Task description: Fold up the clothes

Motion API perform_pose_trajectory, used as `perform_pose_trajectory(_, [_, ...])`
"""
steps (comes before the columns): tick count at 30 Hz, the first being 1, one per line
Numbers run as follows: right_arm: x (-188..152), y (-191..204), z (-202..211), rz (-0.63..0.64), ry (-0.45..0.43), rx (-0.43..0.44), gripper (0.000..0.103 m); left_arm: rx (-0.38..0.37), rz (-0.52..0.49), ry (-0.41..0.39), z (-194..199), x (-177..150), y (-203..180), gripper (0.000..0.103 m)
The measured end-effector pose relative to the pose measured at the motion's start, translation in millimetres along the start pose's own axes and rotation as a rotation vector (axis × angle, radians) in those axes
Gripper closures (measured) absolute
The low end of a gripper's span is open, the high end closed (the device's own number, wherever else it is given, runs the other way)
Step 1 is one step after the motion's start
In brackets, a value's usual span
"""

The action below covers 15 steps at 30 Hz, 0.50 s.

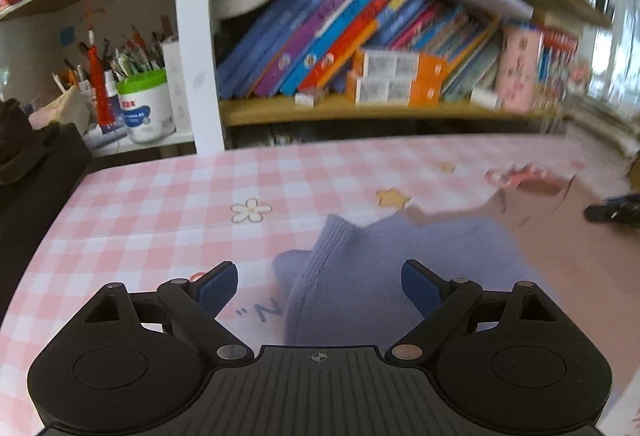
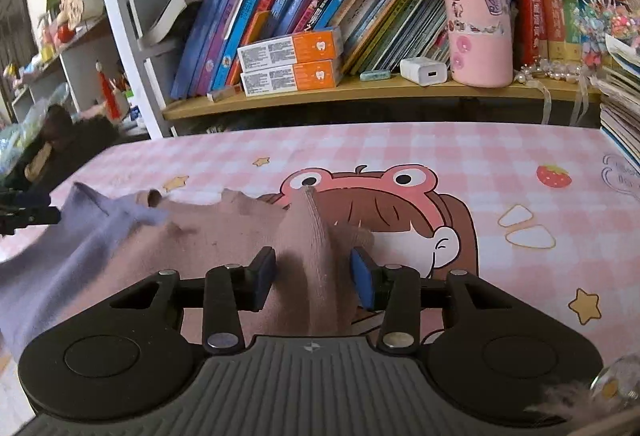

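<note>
A lavender knit piece [image 1: 400,248] lies crumpled on the pink checked tablecloth [image 1: 160,204], with a dusty-pink knit piece [image 1: 580,236] overlapping it on the right. My left gripper [image 1: 320,276] stands wide open just above the lavender cloth, its pads clear of it. In the right wrist view the dusty-pink knit [image 2: 224,236] spreads left toward the lavender part [image 2: 60,256]. A ribbed pink fold [image 2: 312,236] runs up between the fingers of my right gripper [image 2: 314,272]. Its jaws are partly open and the fold sits loose between the pads. Whether these are one garment or two is unclear.
A bookshelf [image 2: 360,92] with leaning books, orange boxes [image 2: 292,64] and a pink canister [image 2: 480,20] lines the table's far edge. A stack of books [image 2: 624,124] sits at the far right. A dark object [image 1: 36,164] and a pen tub [image 1: 146,108] stand off the left edge.
</note>
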State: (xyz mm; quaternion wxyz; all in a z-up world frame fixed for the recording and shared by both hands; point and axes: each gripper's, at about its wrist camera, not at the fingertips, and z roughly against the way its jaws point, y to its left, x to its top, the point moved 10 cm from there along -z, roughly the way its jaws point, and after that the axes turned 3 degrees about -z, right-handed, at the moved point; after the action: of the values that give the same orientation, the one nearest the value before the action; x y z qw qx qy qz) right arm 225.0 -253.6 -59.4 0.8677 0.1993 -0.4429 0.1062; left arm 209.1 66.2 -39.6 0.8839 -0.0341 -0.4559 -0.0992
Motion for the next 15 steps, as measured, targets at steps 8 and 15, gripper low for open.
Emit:
perform_pose_trajectory(8, [4,2,13,0.011,-0.045,0.025,0.096,-0.071,0.031,0.014,1,-11,3,0.089])
perform_pose_trajectory(15, [30,4,47,-0.058,-0.194,0.111,0.097,-0.151,0.182,-0.177,47,17,11,0.099])
